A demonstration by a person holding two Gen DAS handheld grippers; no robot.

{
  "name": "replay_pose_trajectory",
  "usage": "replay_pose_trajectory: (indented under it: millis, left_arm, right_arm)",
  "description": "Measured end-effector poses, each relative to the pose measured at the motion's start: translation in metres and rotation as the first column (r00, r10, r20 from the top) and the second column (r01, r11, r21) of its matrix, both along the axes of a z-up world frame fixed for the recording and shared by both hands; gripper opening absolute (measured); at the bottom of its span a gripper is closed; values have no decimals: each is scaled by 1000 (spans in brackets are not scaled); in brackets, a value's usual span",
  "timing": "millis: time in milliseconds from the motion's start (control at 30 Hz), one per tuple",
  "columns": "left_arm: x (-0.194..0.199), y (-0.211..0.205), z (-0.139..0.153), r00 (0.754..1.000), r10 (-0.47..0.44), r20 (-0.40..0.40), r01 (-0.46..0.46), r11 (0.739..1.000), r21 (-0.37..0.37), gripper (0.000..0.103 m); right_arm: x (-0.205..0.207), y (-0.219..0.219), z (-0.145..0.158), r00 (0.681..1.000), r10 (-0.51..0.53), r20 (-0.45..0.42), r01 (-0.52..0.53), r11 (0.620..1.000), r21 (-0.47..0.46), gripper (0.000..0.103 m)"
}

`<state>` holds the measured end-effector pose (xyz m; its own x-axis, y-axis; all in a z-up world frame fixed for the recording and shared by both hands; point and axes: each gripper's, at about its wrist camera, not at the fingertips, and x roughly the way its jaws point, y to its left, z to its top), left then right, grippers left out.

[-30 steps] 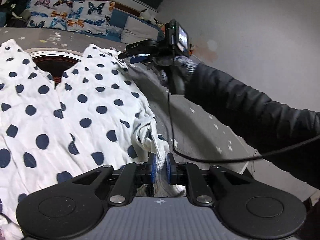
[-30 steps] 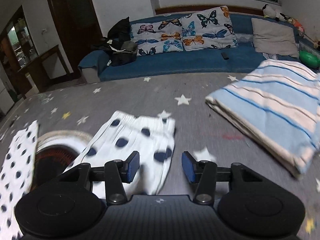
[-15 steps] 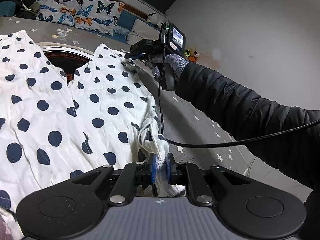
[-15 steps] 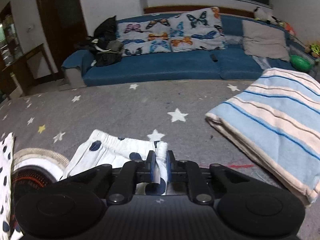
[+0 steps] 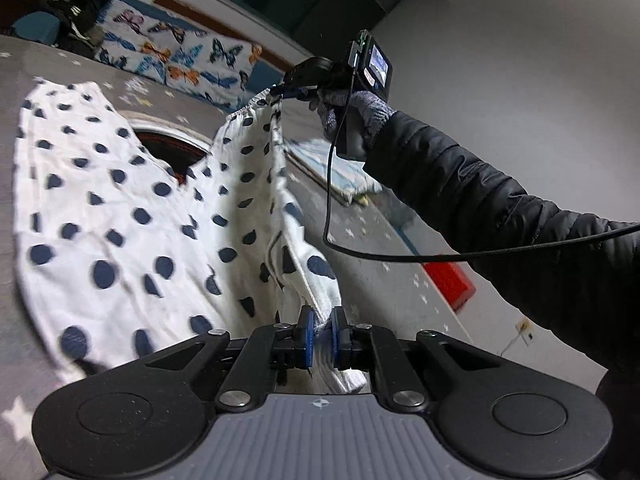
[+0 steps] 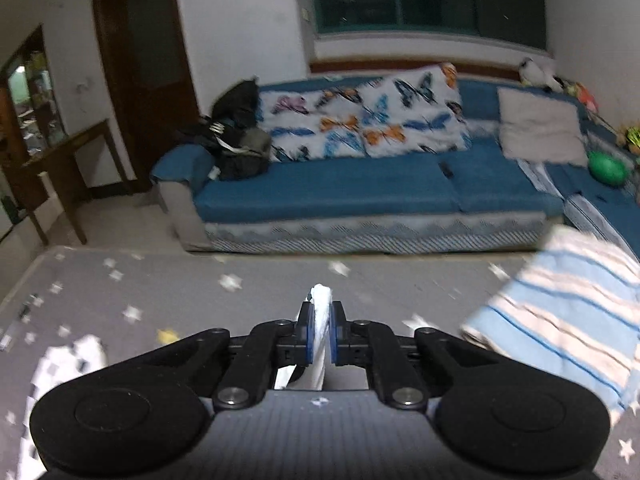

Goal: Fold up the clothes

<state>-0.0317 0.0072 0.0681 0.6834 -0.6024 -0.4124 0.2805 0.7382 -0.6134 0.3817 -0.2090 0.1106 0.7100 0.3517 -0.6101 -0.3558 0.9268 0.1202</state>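
Observation:
White trousers with dark blue dots (image 5: 120,216) lie spread on the grey star-patterned surface (image 5: 24,64). My left gripper (image 5: 320,334) is shut on the near right edge of the trousers. My right gripper (image 5: 288,90), seen from the left wrist view, is shut on the far end of the same leg and holds it lifted, so the edge hangs taut between both grippers. In the right wrist view my right gripper (image 6: 319,332) pinches a white fold of the trousers (image 6: 320,300).
A folded blue-and-white striped cloth (image 6: 568,320) lies on the surface to the right. A blue sofa (image 6: 360,188) with butterfly pillows stands behind. A round dark-red object (image 5: 168,150) shows between the trouser legs. A red item (image 5: 448,284) lies at the right.
My right gripper shut on the far end of the trouser leg and lifted it. My left gripper, still shut on the near edge, has risen too, pulling the right edge off the surface.

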Motion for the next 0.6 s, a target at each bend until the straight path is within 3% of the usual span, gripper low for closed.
replay_pose_trajectory:
  millis: [267, 600]
  left_arm:
    - [-38, 36, 1, 996, 70, 50, -68, 997, -44, 9]
    - [-59, 66, -14, 990, 139, 21, -138, 988, -64, 9]
  right_arm:
    - [-21, 104, 29, 991, 123, 48, -122, 992, -27, 7]
    - [-46, 242, 2, 961, 277, 6, -275, 957, -90, 7]
